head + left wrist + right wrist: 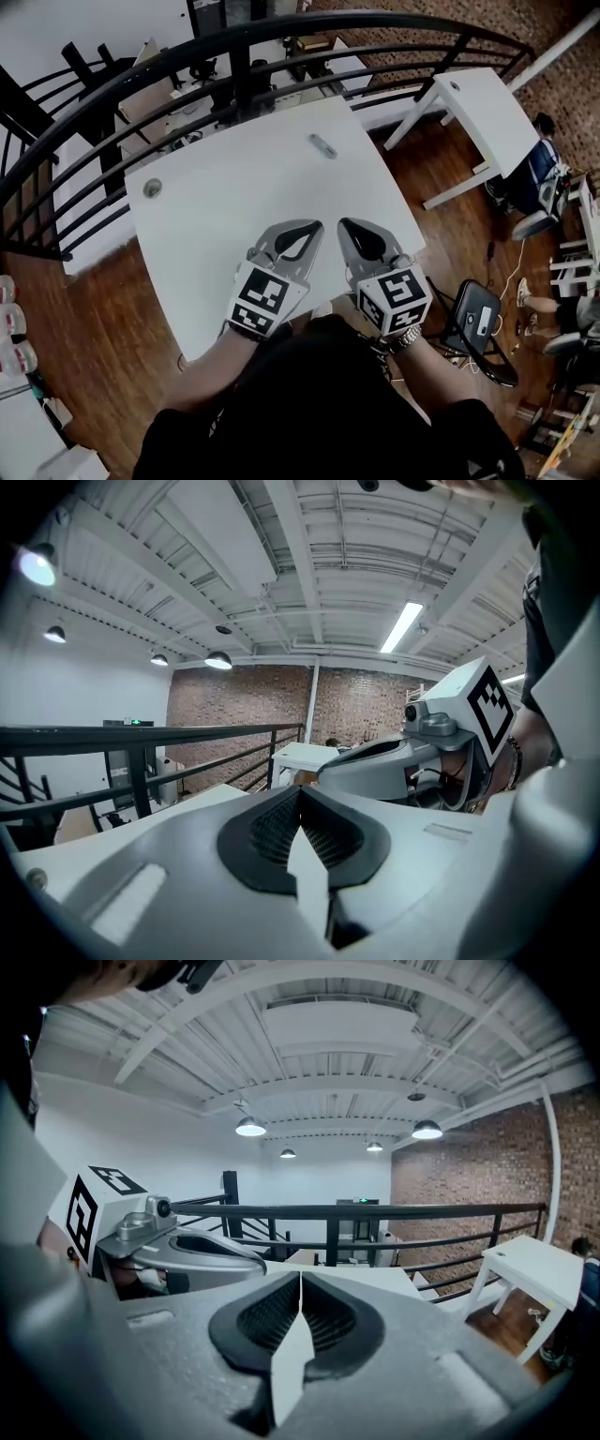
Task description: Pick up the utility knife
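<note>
Both the left gripper (312, 229) and the right gripper (345, 227) hovered side by side over the near part of the white table (225, 187), jaws closed together, empty. The utility knife (322, 146) lay untouched toward the far edge, well apart; the approach seemed the step in hand, and the next move likely needed one gripper opened and carried out to it.

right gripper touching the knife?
Apart. Head view: bare table lies between the knife, near the far edge, and the right gripper, shut and empty.
</note>
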`<act>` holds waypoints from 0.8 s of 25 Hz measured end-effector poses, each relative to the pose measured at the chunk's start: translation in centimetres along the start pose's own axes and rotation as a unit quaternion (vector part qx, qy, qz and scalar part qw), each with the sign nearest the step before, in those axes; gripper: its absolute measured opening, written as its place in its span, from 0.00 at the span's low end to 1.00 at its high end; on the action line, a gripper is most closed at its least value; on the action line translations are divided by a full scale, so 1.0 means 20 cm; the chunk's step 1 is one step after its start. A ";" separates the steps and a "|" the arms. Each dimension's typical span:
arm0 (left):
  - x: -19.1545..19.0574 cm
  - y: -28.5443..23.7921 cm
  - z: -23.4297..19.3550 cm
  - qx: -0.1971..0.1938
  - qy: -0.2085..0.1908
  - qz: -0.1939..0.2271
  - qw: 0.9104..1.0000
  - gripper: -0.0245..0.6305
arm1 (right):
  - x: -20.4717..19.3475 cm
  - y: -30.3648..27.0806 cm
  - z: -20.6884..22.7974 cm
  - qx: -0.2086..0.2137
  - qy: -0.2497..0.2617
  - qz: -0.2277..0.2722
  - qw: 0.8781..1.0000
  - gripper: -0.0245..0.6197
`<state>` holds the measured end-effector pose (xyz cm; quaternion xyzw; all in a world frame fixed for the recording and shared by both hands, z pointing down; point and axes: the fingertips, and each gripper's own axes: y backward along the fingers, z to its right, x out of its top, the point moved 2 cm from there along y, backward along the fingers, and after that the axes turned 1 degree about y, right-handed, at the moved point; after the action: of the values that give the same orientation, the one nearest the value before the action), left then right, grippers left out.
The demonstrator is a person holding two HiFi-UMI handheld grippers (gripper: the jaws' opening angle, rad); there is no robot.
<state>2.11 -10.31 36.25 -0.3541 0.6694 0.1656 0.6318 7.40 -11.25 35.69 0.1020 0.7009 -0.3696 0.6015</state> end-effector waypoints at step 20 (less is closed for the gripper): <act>-0.10 -0.62 -0.42 0.111 0.060 -0.067 0.990 0.06 | -0.15 -0.73 0.73 0.084 0.048 -0.079 0.992 0.16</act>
<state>4.34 -24.05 42.26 -0.3349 0.6950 0.0264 0.6358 10.75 -30.01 44.28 0.1144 0.7015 -0.4680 0.5252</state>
